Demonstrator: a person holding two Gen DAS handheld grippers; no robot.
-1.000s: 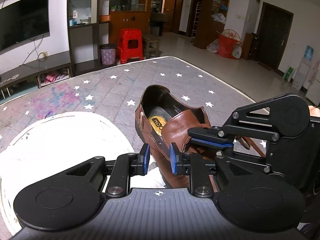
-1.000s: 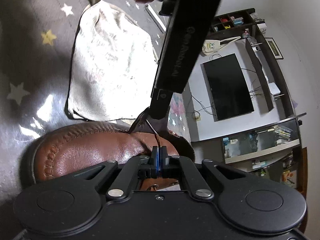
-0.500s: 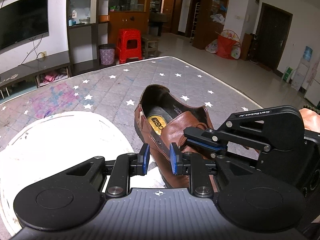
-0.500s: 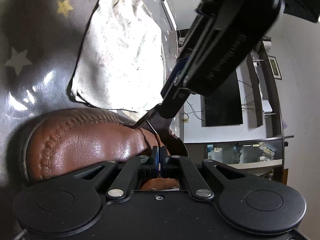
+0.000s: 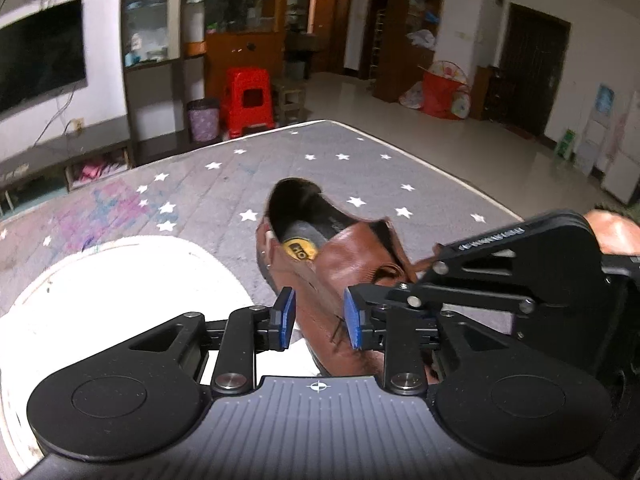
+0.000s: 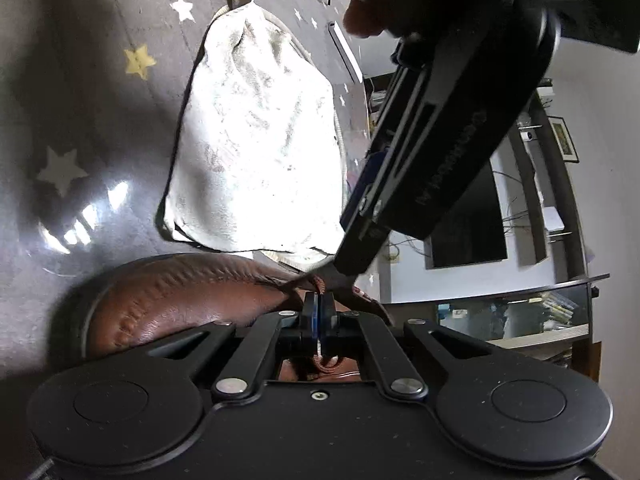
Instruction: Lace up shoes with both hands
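Your left gripper (image 5: pixel 316 316) stands part open astride the brown smooth-leather shoe (image 5: pixel 332 264), holding nothing, likely to steady it. The shoe sits on the grey star-printed mattress (image 5: pixel 224 184), beside a white cloth (image 5: pixel 100 288). Your right gripper (image 6: pixel 319 314) is pinched closed on the thin brown woven lace (image 6: pixel 320 286), probably to draw it taut.

The left wrist camera sits low behind the left gripper (image 5: pixel 316 318) and looks along the mat (image 5: pixel 224 184) toward its far edge and the room behind. The shoe (image 5: pixel 336 264) is very near. The right wrist camera looks down steeply over the right gripper (image 6: pixel 319 314), close to the shoe (image 6: pixel 180 296), with the wall at the right side. Both views share the shoe, the white cloth (image 5: pixel 100 292) (image 6: pixel 260 140) and the mat (image 6: pixel 80 80); each view also shows the other gripper.
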